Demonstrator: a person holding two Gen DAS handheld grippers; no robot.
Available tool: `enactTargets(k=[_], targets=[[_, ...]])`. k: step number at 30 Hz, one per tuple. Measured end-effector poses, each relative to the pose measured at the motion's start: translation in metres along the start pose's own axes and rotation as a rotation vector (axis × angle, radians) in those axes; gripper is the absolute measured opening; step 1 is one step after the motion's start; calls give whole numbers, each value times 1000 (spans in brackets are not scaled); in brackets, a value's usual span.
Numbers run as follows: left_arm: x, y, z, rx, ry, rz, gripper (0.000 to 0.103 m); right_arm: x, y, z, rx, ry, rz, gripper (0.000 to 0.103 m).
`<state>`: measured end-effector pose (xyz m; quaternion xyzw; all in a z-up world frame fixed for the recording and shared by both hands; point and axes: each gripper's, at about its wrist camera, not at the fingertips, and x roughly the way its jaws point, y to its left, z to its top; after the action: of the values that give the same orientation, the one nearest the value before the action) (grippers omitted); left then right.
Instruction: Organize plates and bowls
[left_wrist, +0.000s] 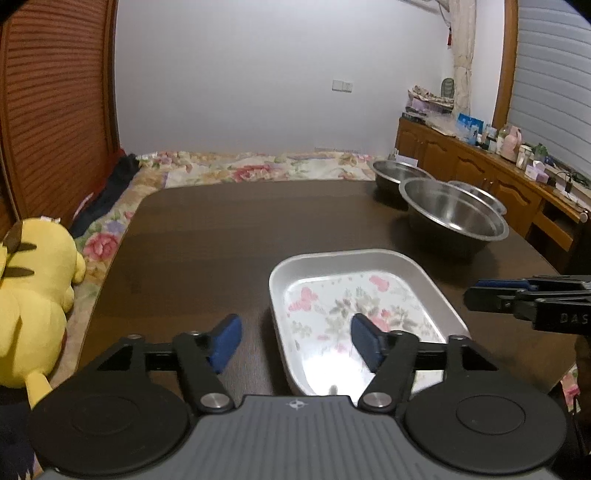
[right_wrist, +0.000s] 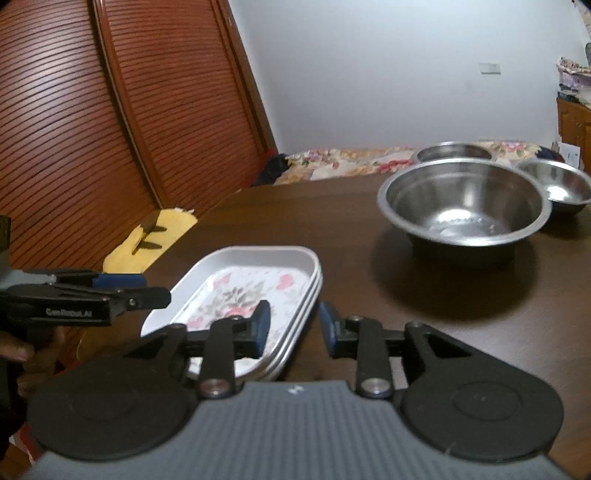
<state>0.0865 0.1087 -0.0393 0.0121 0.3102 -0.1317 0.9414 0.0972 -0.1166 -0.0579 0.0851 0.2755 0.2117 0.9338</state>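
A white rectangular tray (left_wrist: 332, 258) with a flower pattern lies on the dark table, near the front. In the right wrist view the tray (right_wrist: 258, 254) shows stacked rims, so it is a nested stack. My left gripper (left_wrist: 295, 343) is open and straddles the stack's left rim, one finger over the inside and one over the table. My right gripper (right_wrist: 295, 326) is open too and straddles the right rim. Three steel bowls stand beyond: a large one (left_wrist: 454, 214) (right_wrist: 461, 203), one behind it (left_wrist: 399, 173) (right_wrist: 454, 151), and a smaller one (left_wrist: 480, 195) (right_wrist: 557, 184).
The dark brown table (left_wrist: 221, 240) stands against a bed with a floral cover (left_wrist: 258, 166). A yellow plush toy (left_wrist: 33, 295) lies off the table's left edge. A slatted wooden wardrobe (right_wrist: 74, 147) rises on the left, and a cluttered sideboard (left_wrist: 480, 162) stands at the right.
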Motion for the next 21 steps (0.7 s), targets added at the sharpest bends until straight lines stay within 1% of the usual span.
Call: enactTargets(k=[5, 7, 9, 11, 13, 15, 21], targets=[[4, -10, 13, 27, -17, -10, 83, -14, -16, 8, -3, -47, -37, 43], [7, -16, 18, 40, -24, -20, 88, -19, -22, 12, -8, -68, -62, 53], [10, -23, 24, 56, -31, -45, 94, -24, -30, 15, -12, -84, -88, 54], [13, -32, 29, 68, -38, -53, 96, -28, -38, 17, -13, -95, -111, 55], [17, -39, 34, 77, -44, -61, 96, -32, -45, 19, -16, -106, -130, 60], [22, -49, 40, 88, -50, -81, 96, -36, -51, 22, -22, -118, -152, 62], [40, -73, 57, 121, -58, -116, 96, -40, -72, 28, -23, -132, -191, 65]])
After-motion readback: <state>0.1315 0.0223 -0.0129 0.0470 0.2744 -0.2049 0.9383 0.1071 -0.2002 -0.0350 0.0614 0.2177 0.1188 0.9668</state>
